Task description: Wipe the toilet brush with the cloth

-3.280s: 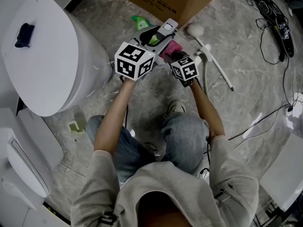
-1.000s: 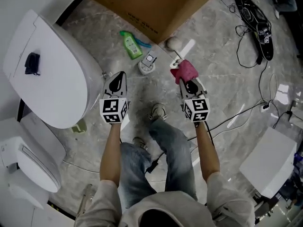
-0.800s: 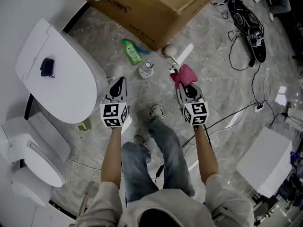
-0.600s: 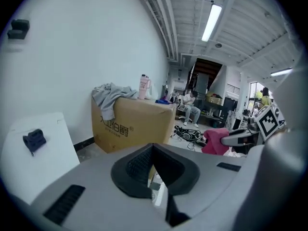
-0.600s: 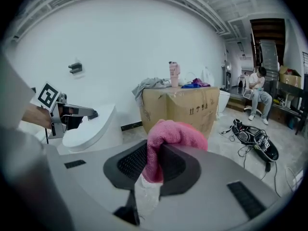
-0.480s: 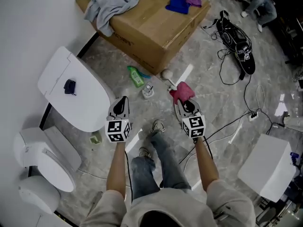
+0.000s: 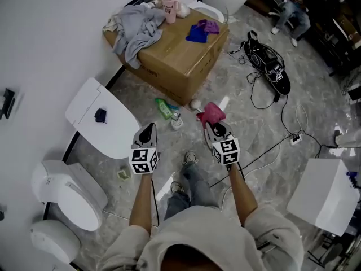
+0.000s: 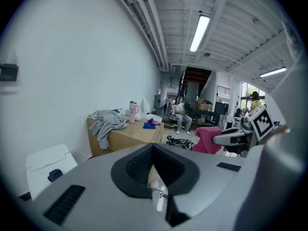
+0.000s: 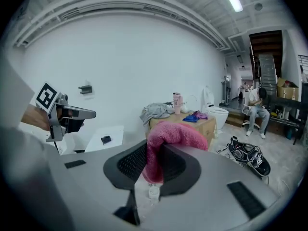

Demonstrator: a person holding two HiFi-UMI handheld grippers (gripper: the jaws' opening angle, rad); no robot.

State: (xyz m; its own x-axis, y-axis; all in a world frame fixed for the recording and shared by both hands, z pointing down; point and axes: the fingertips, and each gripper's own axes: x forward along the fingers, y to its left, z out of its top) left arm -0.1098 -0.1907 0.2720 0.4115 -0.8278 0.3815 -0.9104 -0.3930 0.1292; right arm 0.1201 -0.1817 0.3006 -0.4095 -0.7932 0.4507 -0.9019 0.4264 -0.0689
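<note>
The toilet brush [image 7: 194,104] lies on the marble floor in front of the cardboard box, far below both grippers, its white handle [image 7: 223,101] pointing right. Its small holder [image 7: 176,121] stands nearby. My right gripper [image 7: 210,122] is shut on the pink cloth [image 7: 212,112], which bunches over the jaw tips. In the right gripper view the cloth [image 9: 176,134] hangs pinched in that gripper [image 9: 153,163]. My left gripper [image 7: 148,127] is shut and holds nothing; in the left gripper view its jaws [image 8: 153,148] meet with nothing between them.
A green bottle [image 7: 164,107] lies beside the holder. The cardboard box [image 7: 180,49] carries grey clothing, a pink cup and blue and purple cloths. A white toilet lid [image 7: 98,126] and toilets [image 7: 67,193] stand left. Cables and a dark bag [image 7: 268,66] lie right.
Both grippers have risen high above the floor together, the right one keeping the pink cloth. The brush, holder and bottle stay on the floor and look smaller.
</note>
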